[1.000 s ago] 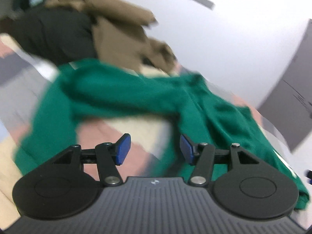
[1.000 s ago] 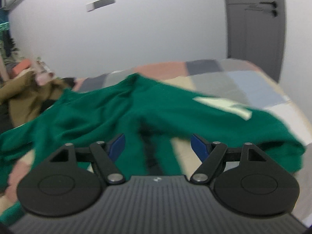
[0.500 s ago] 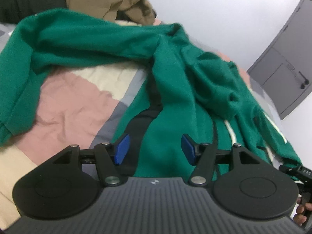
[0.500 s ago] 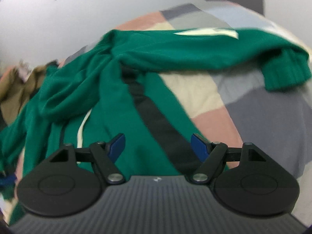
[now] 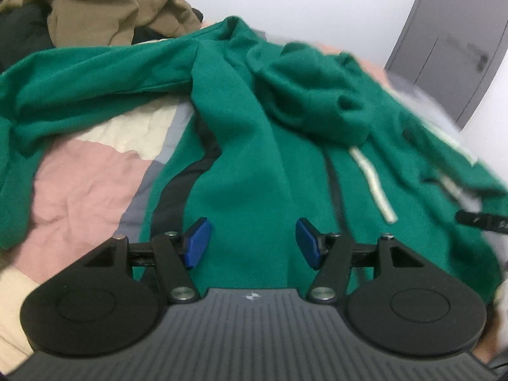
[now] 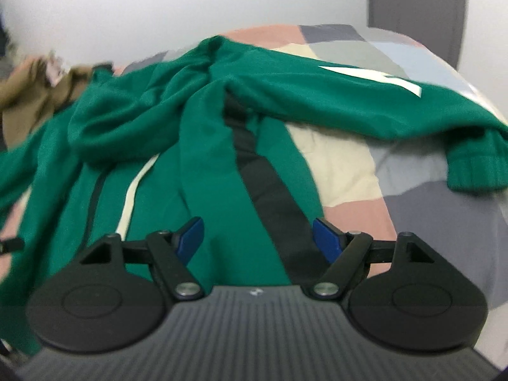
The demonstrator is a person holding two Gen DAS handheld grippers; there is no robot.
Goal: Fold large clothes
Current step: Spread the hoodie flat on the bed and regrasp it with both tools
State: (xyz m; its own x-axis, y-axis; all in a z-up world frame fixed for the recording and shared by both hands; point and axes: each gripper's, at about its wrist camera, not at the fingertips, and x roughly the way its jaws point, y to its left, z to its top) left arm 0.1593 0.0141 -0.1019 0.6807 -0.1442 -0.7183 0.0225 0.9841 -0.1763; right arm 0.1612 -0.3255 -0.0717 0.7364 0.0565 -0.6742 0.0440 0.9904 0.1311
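The green hoodie (image 5: 254, 158) lies on the bed (image 5: 79, 174), running away from both grippers, left (image 5: 250, 244) wide apart and empty, right (image 6: 257, 238) opening and empty, each just over its near end.

green hoodie (image 5: 254, 165) right side blurred; left sleeve cut off.

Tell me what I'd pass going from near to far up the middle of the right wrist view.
Right tool, jaws opening with nothing pressed between them → green hoodie body with its black stripe → sleeve lying across → patchwork bedspread → white wall.
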